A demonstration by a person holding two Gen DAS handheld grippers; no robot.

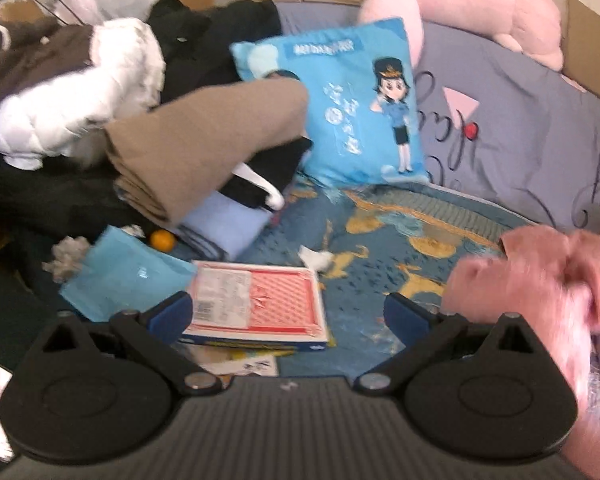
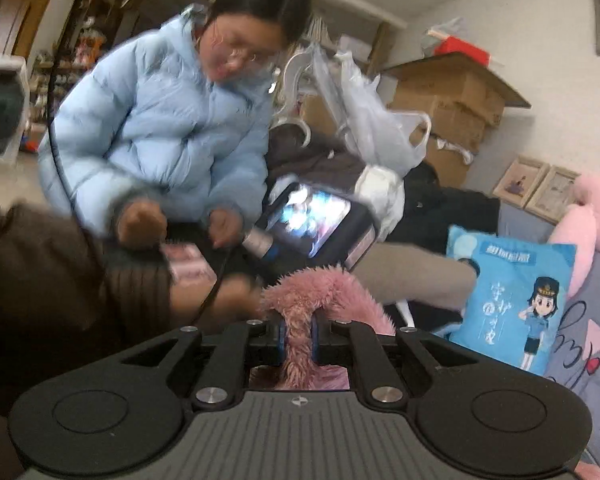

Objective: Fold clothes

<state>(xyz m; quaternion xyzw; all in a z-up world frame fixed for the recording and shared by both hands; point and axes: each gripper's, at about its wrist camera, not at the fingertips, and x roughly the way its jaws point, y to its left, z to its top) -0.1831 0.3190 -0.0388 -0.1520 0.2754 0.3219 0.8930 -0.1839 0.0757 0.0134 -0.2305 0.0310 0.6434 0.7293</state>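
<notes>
Right gripper (image 2: 298, 340) clamped tight on a fuzzy pink garment (image 2: 320, 300): long shaggy pile, a rope-like loop arching above the blue pads, the strand pinched between them. In the left wrist view the same pink fluffy fabric (image 1: 540, 280) is a blurred bunch at the right edge, above the bed. Left gripper (image 1: 288, 312) has jaws wide apart, nothing between the pads; below it, a flat red-and-white rectangular box (image 1: 260, 304) lies on a blue bedspread (image 1: 380, 232) with a yellow print. Left of it: a folded tan knit stack (image 1: 204, 140), ribbed edges, on dark clothes; a puffy white quilted piece (image 1: 80, 92); a folded pale-blue cloth (image 1: 228, 224); a small round orange fruit (image 1: 163, 240). Glossy blue cushion (image 1: 340, 104) with a cartoon figure leans on a grey-purple sheet (image 1: 520, 128). A person in a light-blue puffer jacket (image 2: 152, 120) is beside the bed in the right wrist view.
</notes>
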